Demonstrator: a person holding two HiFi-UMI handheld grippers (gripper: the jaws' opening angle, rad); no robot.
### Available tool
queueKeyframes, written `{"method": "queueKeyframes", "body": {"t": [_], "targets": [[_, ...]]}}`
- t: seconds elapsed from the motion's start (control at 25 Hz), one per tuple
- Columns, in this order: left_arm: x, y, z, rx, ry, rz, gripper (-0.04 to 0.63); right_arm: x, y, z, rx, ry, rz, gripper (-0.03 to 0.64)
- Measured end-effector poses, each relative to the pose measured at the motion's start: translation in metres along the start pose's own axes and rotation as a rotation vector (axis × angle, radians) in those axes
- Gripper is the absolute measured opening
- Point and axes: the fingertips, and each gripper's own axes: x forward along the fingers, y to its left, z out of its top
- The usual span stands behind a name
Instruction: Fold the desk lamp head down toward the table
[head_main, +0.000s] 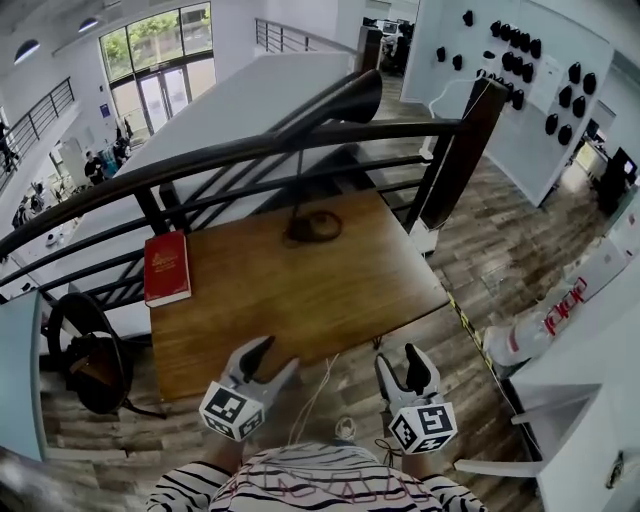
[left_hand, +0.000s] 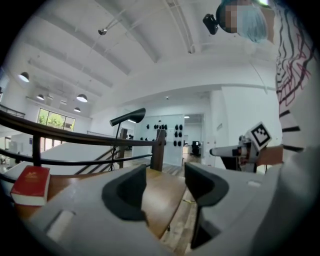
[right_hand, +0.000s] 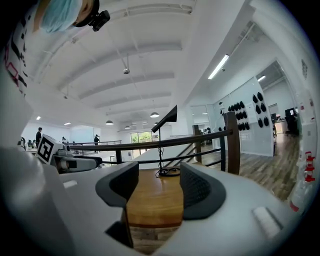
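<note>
A black desk lamp stands at the far edge of the wooden table (head_main: 300, 300). Its round base (head_main: 313, 227) holds a thin stem, and the long head (head_main: 345, 100) is raised high and slanted. My left gripper (head_main: 272, 360) and right gripper (head_main: 400, 360) hover at the table's near edge, both open and empty, far from the lamp. The left gripper view shows open jaws (left_hand: 165, 187) with the lamp head (left_hand: 128, 117) well beyond. In the right gripper view the open jaws (right_hand: 157, 192) frame the table, with the lamp base (right_hand: 167, 172) and head (right_hand: 166, 117) ahead.
A red book (head_main: 166, 267) lies at the table's left edge. A dark railing (head_main: 250, 150) runs behind the table, with a thick post (head_main: 460, 150) at the right. Black headphones (head_main: 90, 350) sit left of the table. A white cylinder with red print (head_main: 540, 320) lies on the floor at the right.
</note>
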Motion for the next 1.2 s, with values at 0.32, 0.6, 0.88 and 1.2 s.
{"method": "queueKeyframes", "body": {"t": [0.32,0.6,0.88,1.2], "targets": [[0.092,-0.005,0.007,-0.004,-0.028,0.102,0.249,0.032,-0.092,0.024,-0.029,0.000,0.087,0.252],[0.150,-0.006,0.014,0.005,-0.053,0.193,0.249,0.058,-0.151,0.051,-0.104,-0.031,0.190,0.250],[0.181,0.003,0.025,0.034,-0.045,0.236,0.249,0.089,-0.182,0.082,-0.166,-0.076,0.236,0.250],[0.217,0.063,0.047,0.062,-0.043,0.253,0.249,0.148,-0.188,0.115,-0.183,-0.111,0.244,0.249]]}}
